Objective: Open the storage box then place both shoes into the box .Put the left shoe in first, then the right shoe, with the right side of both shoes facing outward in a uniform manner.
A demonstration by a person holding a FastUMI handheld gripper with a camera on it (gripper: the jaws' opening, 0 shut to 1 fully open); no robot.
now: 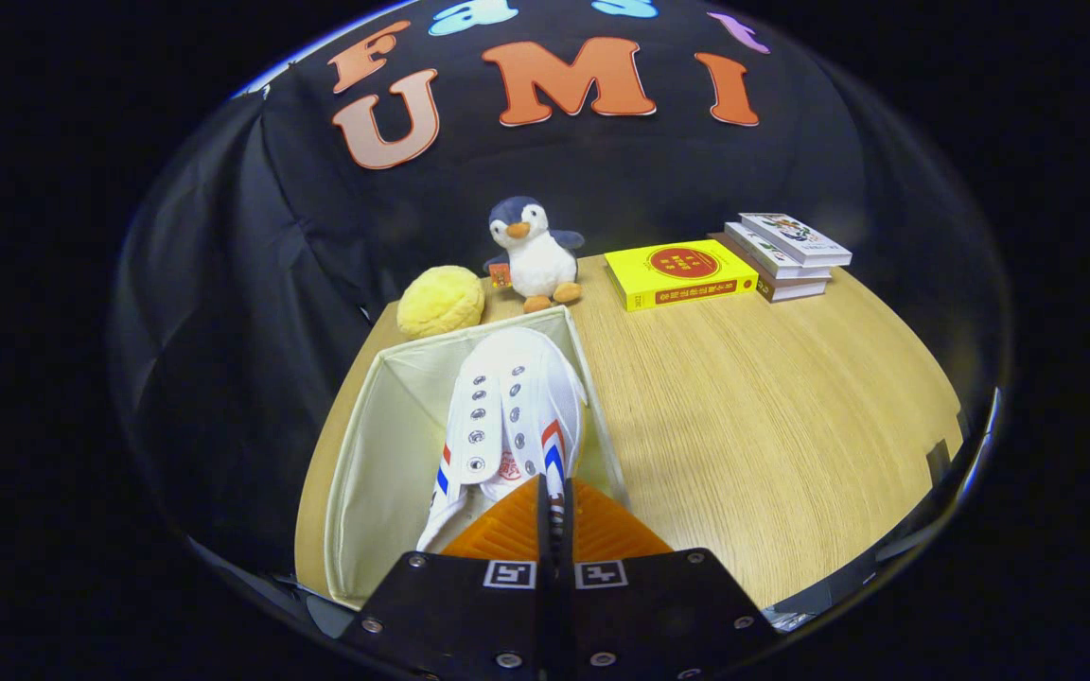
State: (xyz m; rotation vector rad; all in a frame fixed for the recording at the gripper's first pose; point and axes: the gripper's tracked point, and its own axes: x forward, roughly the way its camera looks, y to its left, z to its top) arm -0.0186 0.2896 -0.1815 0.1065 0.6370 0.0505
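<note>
A white canvas shoe (512, 407) with red and blue side stripes points its toe away from me. It hangs inside the open cream fabric storage box (384, 454), close to the box's right wall. My gripper (553, 501) is shut on the shoe's rear edge, with a thin strip of the collar pinched between both fingers. The heel is hidden behind the fingers. The left part of the box's inside shows bare lining.
The box stands at the left end of a wooden table (772, 407). Beyond it sit a yellow plush ball (441, 301) and a toy penguin (534, 253). A yellow book (679, 272) and a short stack of books (786, 253) lie at the back right.
</note>
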